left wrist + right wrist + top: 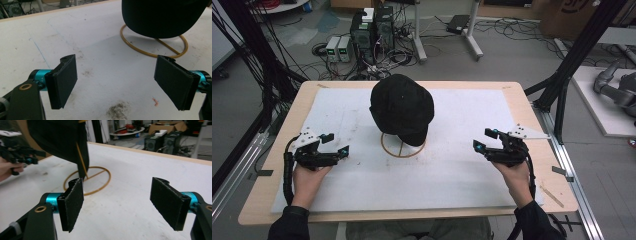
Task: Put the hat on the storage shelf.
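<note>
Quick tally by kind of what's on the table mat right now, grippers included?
Cap: 1
Stand: 1
Grippers: 2, left gripper and right gripper, both open and empty
Total: 4

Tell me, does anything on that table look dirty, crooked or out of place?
Mostly tidy. The black cap sits on its wire stand. The white mat has a dark smudge, a faint blue line and a small orange scrap.

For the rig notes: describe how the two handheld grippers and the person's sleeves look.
Both the left gripper and right gripper are black, with flat rectangular black pads on teal mounts, a grey three-cornered plate on top and a black cable trailing. The sleeves are dark.
</note>
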The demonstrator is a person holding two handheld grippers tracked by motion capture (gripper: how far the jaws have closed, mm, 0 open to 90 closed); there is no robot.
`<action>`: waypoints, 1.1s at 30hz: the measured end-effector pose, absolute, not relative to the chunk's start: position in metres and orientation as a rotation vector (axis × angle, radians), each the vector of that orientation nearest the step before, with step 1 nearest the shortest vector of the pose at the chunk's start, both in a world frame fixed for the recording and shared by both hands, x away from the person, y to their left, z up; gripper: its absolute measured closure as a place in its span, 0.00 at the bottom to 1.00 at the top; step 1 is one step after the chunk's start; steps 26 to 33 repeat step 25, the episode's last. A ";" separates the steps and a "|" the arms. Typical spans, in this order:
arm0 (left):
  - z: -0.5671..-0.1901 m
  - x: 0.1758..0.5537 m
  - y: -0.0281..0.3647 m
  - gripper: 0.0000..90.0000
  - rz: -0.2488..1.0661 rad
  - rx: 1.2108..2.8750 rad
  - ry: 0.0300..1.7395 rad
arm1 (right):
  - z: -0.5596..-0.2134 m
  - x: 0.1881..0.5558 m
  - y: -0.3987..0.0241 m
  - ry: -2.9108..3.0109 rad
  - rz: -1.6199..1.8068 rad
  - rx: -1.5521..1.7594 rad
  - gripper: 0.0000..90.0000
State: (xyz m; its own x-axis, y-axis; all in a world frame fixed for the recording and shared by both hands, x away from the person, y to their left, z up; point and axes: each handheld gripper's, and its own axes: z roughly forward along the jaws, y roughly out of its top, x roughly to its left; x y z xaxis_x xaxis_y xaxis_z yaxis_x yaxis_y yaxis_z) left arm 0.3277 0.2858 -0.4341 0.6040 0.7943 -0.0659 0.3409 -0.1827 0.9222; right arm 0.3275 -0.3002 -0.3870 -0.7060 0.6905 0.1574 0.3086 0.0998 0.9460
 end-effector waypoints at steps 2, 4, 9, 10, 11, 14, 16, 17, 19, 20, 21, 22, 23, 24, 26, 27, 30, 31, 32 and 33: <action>-0.434 0.328 0.285 0.21 0.538 1.765 0.923 | -0.391 0.328 -0.304 2.056 1.629 1.010 0.30; -0.434 0.328 0.285 0.21 0.534 1.765 0.921 | -0.394 0.329 -0.308 2.040 1.614 1.030 0.30; -0.435 0.329 0.283 0.21 0.534 1.773 0.928 | -0.397 0.330 -0.312 2.021 1.593 1.049 0.30; -0.435 0.329 0.283 0.21 0.533 1.769 0.929 | -0.398 0.330 -0.312 2.016 1.587 1.050 0.29; -0.435 0.329 0.283 0.21 0.534 1.768 0.928 | -0.398 0.330 -0.312 2.018 1.586 1.051 0.29; -0.434 0.328 0.284 0.21 0.529 1.764 0.932 | -0.399 0.331 -0.312 2.016 1.575 1.047 0.29; -0.435 0.328 0.284 0.21 0.527 1.770 0.933 | -0.399 0.331 -0.311 2.024 1.566 1.050 0.28; -0.435 0.328 0.284 0.21 0.527 1.770 0.931 | -0.400 0.332 -0.311 2.023 1.563 1.050 0.28; -0.434 0.328 0.283 0.21 0.530 1.773 0.926 | -0.401 0.332 -0.310 2.029 1.558 1.050 0.28; -0.434 0.327 0.283 0.21 0.527 1.770 0.926 | -0.401 0.333 -0.309 2.032 1.561 1.048 0.28; -0.434 0.327 0.283 0.21 0.528 1.772 0.926 | -0.401 0.333 -0.309 2.032 1.561 1.049 0.28; -0.434 0.327 0.283 0.21 0.527 1.772 0.926 | -0.401 0.333 -0.309 2.031 1.558 1.045 0.28; -0.434 0.327 0.283 0.21 0.527 1.773 0.927 | -0.401 0.333 -0.308 2.033 1.559 1.042 0.28; -0.434 0.327 0.283 0.21 0.526 1.774 0.930 | -0.401 0.333 -0.307 2.037 1.561 1.049 0.28; -0.434 0.327 0.284 0.21 0.529 1.776 0.930 | -0.401 0.333 -0.307 2.038 1.562 1.047 0.28; -0.434 0.327 0.284 0.21 0.529 1.776 0.930 | -0.401 0.333 -0.307 2.038 1.562 1.047 0.28; -0.434 0.327 0.284 0.21 0.529 1.776 0.930 | -0.401 0.333 -0.307 2.038 1.562 1.047 0.28; -0.434 0.327 0.284 0.21 0.529 1.776 0.930 | -0.401 0.333 -0.307 2.038 1.562 1.047 0.28; -0.434 0.327 0.284 0.21 0.529 1.776 0.930 | -0.401 0.333 -0.307 2.038 1.562 1.047 0.28; -0.434 0.327 0.284 0.21 0.529 1.776 0.930 | -0.401 0.333 -0.307 2.038 1.562 1.047 0.28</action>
